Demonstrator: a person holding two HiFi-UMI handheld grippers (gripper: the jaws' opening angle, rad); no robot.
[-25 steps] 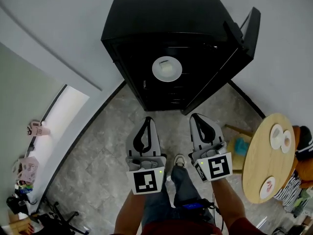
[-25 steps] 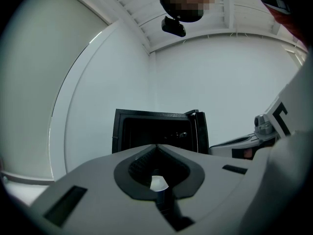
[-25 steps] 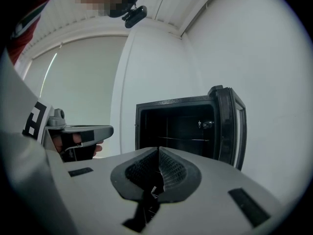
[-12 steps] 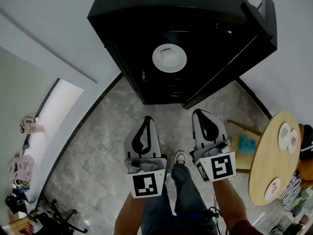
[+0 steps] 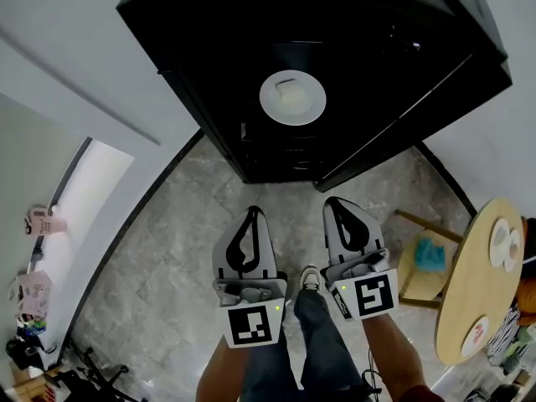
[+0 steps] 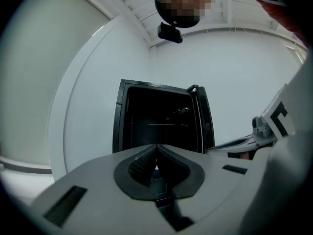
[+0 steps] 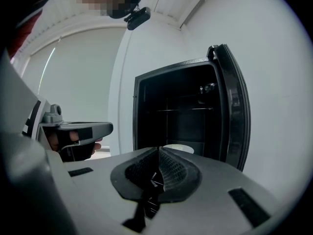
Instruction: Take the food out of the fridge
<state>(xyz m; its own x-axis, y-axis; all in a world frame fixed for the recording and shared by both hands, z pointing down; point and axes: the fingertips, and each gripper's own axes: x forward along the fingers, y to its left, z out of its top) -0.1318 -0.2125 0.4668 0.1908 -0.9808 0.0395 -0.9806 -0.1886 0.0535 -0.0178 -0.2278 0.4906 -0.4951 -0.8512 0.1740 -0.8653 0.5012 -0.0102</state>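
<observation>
A black fridge (image 5: pixel 251 40) stands open against the wall, its door (image 5: pixel 435 99) swung to the right. Inside, on a shelf, sits a white plate (image 5: pixel 292 97) with a pale piece of food on it. In the right gripper view the plate (image 7: pixel 179 148) shows just beyond the jaws. My left gripper (image 5: pixel 250 211) and right gripper (image 5: pixel 338 201) hang side by side over the floor, short of the fridge and pointing at it. Both are shut with nothing between them; the jaws meet in the left gripper view (image 6: pixel 156 149) and in the right gripper view (image 7: pixel 158 151).
A round wooden table (image 5: pixel 469 300) with small plates stands at the right. Beside it is a wooden stool (image 5: pixel 423 258) with something blue on it. The person's shoe (image 5: pixel 310 276) is between the grippers. Clutter lies by the left wall (image 5: pixel 33 308).
The fridge has grown larger in the head view as the person closed in on it. Both grippers have sunk a little, still side by side and shut.
</observation>
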